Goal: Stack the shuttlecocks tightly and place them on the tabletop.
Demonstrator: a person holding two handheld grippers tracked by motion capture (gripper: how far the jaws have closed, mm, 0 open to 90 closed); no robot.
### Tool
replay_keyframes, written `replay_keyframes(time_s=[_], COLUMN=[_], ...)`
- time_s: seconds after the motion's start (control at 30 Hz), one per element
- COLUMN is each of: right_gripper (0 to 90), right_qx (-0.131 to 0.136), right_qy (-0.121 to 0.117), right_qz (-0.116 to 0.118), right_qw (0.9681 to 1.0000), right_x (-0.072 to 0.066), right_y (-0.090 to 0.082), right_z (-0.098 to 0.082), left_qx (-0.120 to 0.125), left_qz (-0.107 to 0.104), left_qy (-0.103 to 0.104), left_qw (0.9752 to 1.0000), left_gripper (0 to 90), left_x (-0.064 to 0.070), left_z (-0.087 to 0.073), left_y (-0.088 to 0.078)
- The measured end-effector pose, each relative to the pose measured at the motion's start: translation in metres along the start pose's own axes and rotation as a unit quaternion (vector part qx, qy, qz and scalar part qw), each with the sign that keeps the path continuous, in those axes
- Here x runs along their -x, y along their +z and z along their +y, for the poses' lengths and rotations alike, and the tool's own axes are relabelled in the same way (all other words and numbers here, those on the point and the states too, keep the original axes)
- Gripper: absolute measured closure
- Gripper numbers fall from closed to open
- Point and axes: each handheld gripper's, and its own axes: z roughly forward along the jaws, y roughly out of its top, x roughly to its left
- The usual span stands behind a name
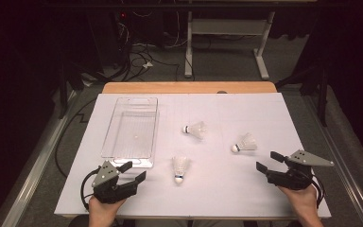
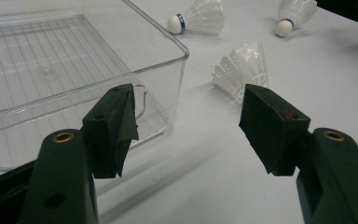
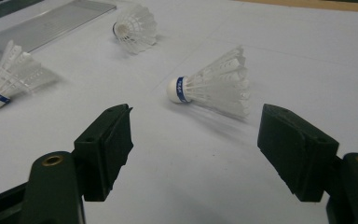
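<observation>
Right gripper view: right gripper (image 3: 193, 144) jaws stand apart, empty, facing the nearest shuttlecock (image 3: 212, 87) lying on the white surface (image 3: 279, 56). Pinching its feathers could crush them, or a jaw could nudge it rolling.

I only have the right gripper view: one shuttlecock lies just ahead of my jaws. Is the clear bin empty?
Observer: Yes, the clear bin holds nothing; all three shuttlecocks lie on the table.
Operator: Where is the left gripper?
Observer: The left gripper sits by the bin's near end, jaws open, nothing between them.
Operator: Which shuttlecock is nearest to it?
Observer: The near shuttlecock, cork toward the person, just right of the bin's near corner.
</observation>
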Motion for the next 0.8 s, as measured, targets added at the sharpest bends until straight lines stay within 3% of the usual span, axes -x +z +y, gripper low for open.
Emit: replay_keyframes(time_s=[0.27, 0.8], right_gripper=[30.7, 42.4], right_qx=[-0.015, -0.06], right_qy=[0.014, 0.02], right_qz=[-0.005, -0.018], right_qw=[0.9998, 0.9978], right_x=[0.009, 0.027], right_y=[0.005, 0.021], right_z=[0.008, 0.026], left_qx=[-0.003, -0.007], left_qz=[0.004, 0.004], left_qy=[0.001, 0.004], left_qw=[1.0, 1.0], left_gripper=[36.9, 36.9], left_x=[0.0, 0.001], left_z=[0.0, 0.0], left_y=[0.001, 0.003])
